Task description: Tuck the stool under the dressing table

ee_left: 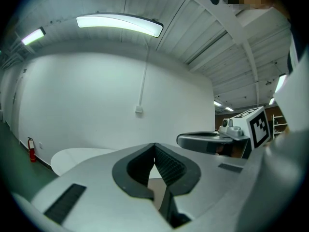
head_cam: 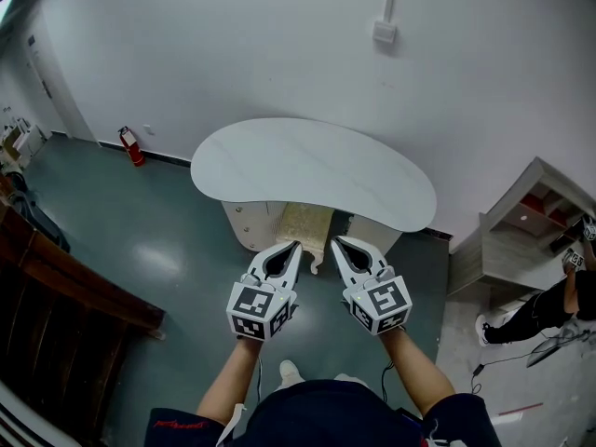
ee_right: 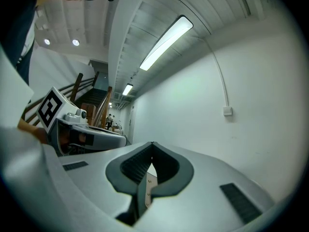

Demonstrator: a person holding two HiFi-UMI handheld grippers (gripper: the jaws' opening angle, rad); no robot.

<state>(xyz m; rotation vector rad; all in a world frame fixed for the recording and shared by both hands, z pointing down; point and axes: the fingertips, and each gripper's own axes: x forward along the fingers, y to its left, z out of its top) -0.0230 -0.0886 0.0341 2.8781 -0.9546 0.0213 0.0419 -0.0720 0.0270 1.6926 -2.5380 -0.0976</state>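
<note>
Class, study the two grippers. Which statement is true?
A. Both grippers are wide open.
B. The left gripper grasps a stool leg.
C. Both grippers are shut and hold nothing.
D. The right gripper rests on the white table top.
C: the left gripper and the right gripper each show jaws together with nothing between them, in front of the stool at the dressing table.

Under dressing table [head_cam: 312, 166] — stool [head_cam: 305, 223]; wall [head_cam: 279, 45] behind (shelf [head_cam: 521, 236] right).

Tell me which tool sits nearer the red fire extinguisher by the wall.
The left tool: the fire extinguisher stands off to its left, and the right tool is farther from it.
</note>
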